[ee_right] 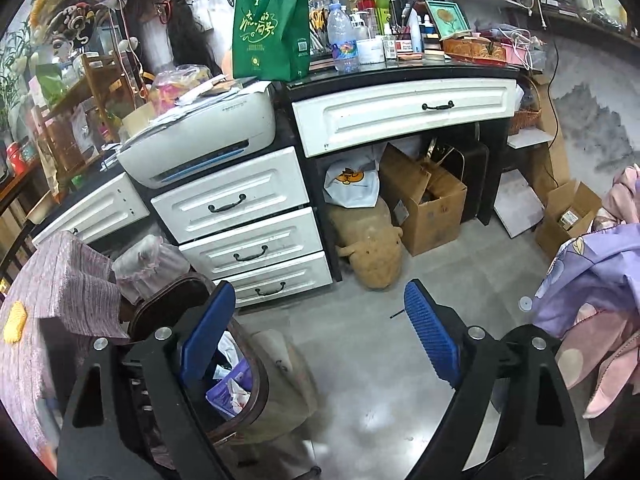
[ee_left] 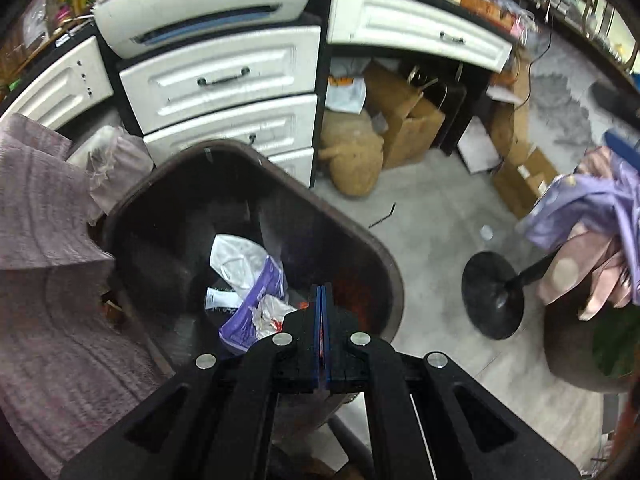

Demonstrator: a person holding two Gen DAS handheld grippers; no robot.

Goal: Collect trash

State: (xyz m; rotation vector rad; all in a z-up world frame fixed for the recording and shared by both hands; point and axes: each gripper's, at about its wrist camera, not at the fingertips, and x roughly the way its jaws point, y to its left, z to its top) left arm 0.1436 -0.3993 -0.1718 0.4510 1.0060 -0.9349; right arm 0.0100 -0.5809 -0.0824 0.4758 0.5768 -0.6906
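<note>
A dark brown trash bin (ee_left: 384, 256) stands on the floor in front of the white drawers; it also shows in the right wrist view (ee_right: 264, 384). Inside lie white crumpled paper (ee_left: 236, 260) and a purple wrapper (ee_left: 260, 300). My left gripper (ee_left: 323, 300) is shut with nothing between its blue pads, held over the bin's near rim. My right gripper (ee_right: 320, 336) is open and empty, above the floor just right of the bin. A small white cap (ee_right: 525, 303) and a thin dark stick (ee_left: 383, 216) lie on the floor.
White drawer unit (ee_right: 240, 204) with a printer (ee_right: 204, 136) on top stands behind the bin. Cardboard boxes (ee_right: 428, 204) and a tan plush toy (ee_right: 372, 248) sit under the desk. Purple and pink clothes (ee_right: 592, 292) hang at the right. A black round stand base (ee_left: 492, 292) is on the floor.
</note>
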